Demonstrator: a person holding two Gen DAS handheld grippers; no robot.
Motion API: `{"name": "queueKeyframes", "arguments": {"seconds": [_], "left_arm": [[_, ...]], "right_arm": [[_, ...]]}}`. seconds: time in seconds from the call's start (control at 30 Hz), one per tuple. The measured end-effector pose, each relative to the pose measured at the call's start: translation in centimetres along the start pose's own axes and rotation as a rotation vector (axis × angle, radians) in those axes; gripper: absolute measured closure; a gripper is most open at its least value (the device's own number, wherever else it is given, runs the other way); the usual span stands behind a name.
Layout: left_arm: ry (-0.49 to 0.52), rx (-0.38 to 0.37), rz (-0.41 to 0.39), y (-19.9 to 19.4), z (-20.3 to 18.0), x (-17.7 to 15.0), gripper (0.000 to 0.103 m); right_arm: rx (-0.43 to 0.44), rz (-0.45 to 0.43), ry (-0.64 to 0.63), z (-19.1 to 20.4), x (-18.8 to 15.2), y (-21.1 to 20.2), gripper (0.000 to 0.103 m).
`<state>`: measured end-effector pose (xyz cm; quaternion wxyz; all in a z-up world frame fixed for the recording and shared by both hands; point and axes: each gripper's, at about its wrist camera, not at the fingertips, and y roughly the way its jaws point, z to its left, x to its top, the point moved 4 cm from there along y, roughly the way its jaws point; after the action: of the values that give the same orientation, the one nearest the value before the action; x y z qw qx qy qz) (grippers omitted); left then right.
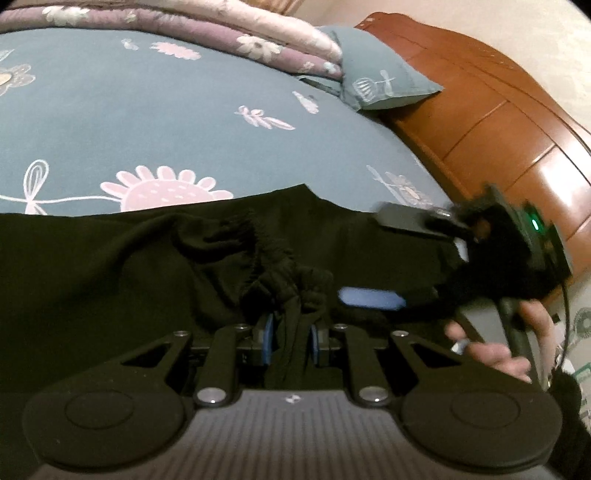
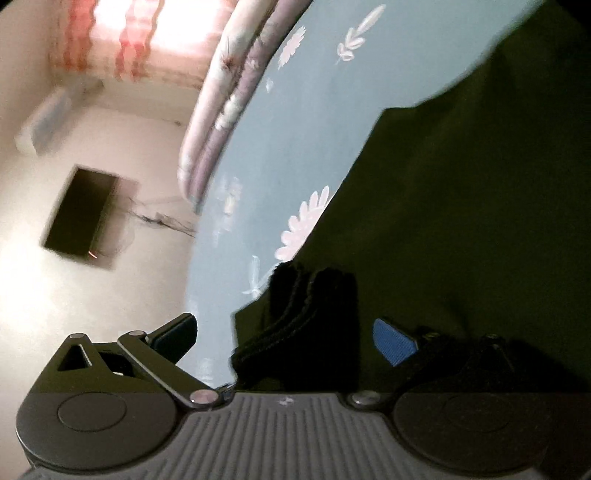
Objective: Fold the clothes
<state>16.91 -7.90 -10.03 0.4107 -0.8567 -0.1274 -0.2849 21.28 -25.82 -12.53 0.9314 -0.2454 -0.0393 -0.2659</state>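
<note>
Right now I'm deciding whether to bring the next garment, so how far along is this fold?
Early. Done: the black garment lies on the blue floral bedsheet. In hand: the left tool pinches its gathered edge; the right tool stands open around a ribbed edge. Left: the cloth looks bunched, no neat fold visible.

Dim, blurred fisheye views; perhaps window (image 2: 147, 33) glare.

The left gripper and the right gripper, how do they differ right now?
The left gripper is shut on a bunch of the black garment; the right gripper stands open, with a ribbed black edge between its pads, ungripped. The left view is level with the bed sheet; the right view is tilted. Both have blue pads and work the same garment.
</note>
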Motion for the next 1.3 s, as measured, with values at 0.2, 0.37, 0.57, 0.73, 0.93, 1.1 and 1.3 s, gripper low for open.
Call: {"name": "queueKeyframes", "arguments": {"seconds": [0.2, 0.37, 0.57, 0.73, 0.93, 1.1, 1.3], "left_arm": [[0.027, -0.087, -0.011, -1.8, -0.1, -0.6, 0.065], [0.058, -0.055, -0.069, -4.9, 1.7, -1.0, 0.056], [0.026, 0.313, -0.121, -8.6, 7.3, -1.6, 0.052], [-0.078, 0.324, -0.141, -10.6, 9.7, -3.1, 0.05], [-0.108, 0.369, -0.166, -10.8, 8.8, -3.8, 0.027], [-0.134, 0.342, -0.069, -8.9, 8.8, -3.1, 0.025], [-0.144, 0.307, 0.019, -7.9, 8.0, -0.1, 0.017]], "right_arm": [[-0.086, 0.098, -0.034, 1.6, -0.8, 4.0, 0.0], [-0.157, 0.113, -0.075, 2.2, -1.9, 5.6, 0.0], [-0.298, 0.12, -0.248, 3.8, -3.5, 6.9, 0.006], [-0.439, 0.114, -0.384, 4.6, -4.3, 6.4, 0.015], [-0.511, -0.11, -0.476, 5.9, -7.1, 1.5, 0.025], [-0.453, -0.15, -0.669, 7.6, -10.8, 1.2, 0.038], [-0.542, -0.147, -0.944, 10.0, -12.6, 4.2, 0.038]]}}
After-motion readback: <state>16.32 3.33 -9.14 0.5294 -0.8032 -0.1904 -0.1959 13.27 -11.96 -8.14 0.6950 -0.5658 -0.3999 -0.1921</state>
